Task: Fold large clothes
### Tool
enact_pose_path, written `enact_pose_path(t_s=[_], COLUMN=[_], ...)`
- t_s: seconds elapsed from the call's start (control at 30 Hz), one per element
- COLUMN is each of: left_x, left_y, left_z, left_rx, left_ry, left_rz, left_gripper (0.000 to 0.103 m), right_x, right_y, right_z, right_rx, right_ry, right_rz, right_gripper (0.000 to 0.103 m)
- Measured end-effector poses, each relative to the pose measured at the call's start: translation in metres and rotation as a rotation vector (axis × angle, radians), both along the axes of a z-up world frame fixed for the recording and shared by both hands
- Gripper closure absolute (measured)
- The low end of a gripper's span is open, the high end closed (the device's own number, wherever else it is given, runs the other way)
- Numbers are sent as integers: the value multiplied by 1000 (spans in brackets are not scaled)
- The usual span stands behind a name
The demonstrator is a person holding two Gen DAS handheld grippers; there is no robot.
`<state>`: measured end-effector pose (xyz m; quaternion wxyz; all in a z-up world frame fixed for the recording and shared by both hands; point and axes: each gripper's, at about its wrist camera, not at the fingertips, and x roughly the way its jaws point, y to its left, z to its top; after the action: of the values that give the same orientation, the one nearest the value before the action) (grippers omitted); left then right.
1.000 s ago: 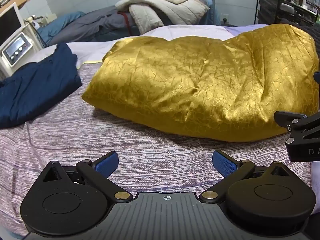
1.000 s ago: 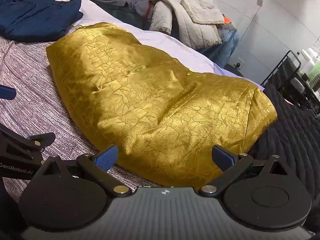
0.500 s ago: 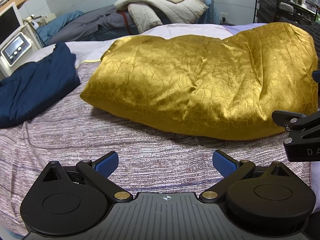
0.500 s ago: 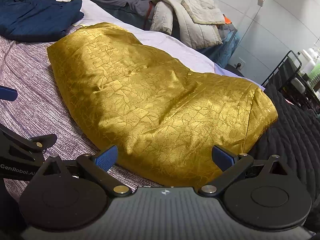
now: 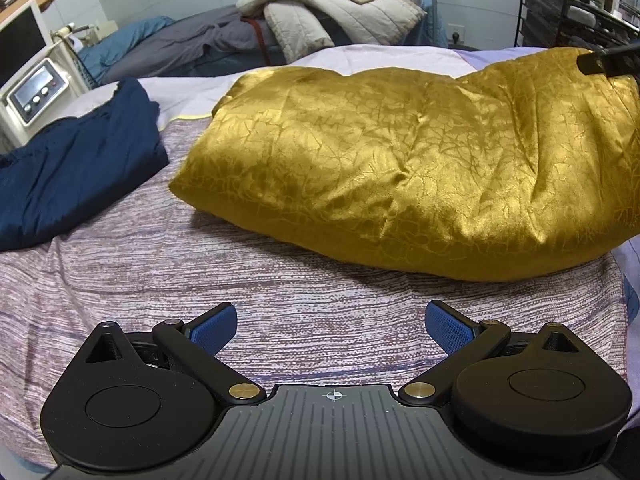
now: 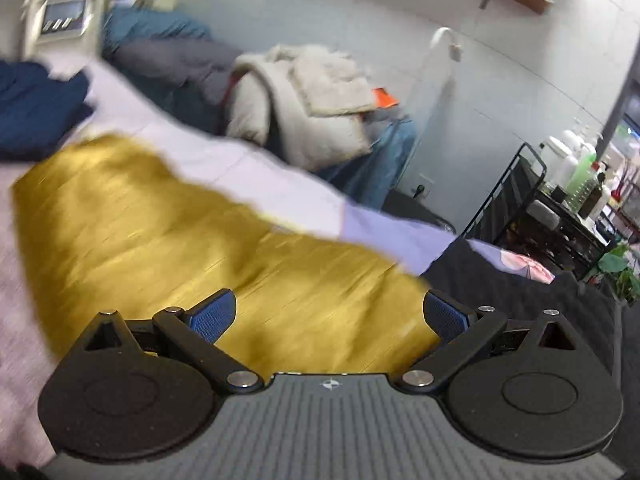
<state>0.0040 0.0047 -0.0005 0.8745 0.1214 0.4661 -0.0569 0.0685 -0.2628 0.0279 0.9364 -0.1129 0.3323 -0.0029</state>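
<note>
The left gripper [image 5: 331,322] hangs with its jaws spread wide and grasps nothing; the gold garment [image 5: 420,168] lies ahead of it on the striped bed cover [image 5: 280,292], apart from its fingertips. The right gripper [image 6: 329,311] is also spread and empty, directly above the garment's right end; its view is blurred. I judge this as the reach before a fold. Next, each gripper needs to close on an edge or corner.
</note>
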Motion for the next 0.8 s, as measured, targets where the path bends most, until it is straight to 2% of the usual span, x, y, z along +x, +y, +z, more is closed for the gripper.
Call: enact_pose_path(t_s=[0.07,0.17,0.2,0.23,0.3,0.33,0.43,0.57,0.63,0.67,0.73,0.8], left_x=[-1,-4,-4,-3,-2,-1,2,-2,-6,-9,-12,-7], left_y=[-2,-3,-4,-4,-1,2,18,40,40,41,37,32], left_z=[2,5,6,8,15,20,40,71,79,80,72,57], left_rx=[7,18,20,27,35,28,-59,-217,-241,-262,-262,-259], left_ry=[4,-26,-29,-9,7,0,-5,-14,-10,-25,-54,-45], left_rz=[-2,-16,-17,-16,-3,3,47,101,95,86,68,64], left_gripper=[0,0,0,0,0,0,0,0,0,0,0,0], right_x=[27,43,41,35,16,5,-27,-61,-67,-70,-78,-86], right_y=[-26,-54,-56,-51,-35,-26,1,46,63,73,93,105], right_z=[-9,-26,-30,-32,-30,-29,-20,-14,-18,-22,-34,-42], right_rx=[66,269,328,355,385,410,529,570,622,636,577,541], right_ry=[58,128,148,155,140,141,179,240,306,334,358,382], right_rz=[-22,-33,-15,-2,44,90,247,424,490,502,527,520], right_gripper=[4,24,36,49,58,67,78,81,88,88,88,88])
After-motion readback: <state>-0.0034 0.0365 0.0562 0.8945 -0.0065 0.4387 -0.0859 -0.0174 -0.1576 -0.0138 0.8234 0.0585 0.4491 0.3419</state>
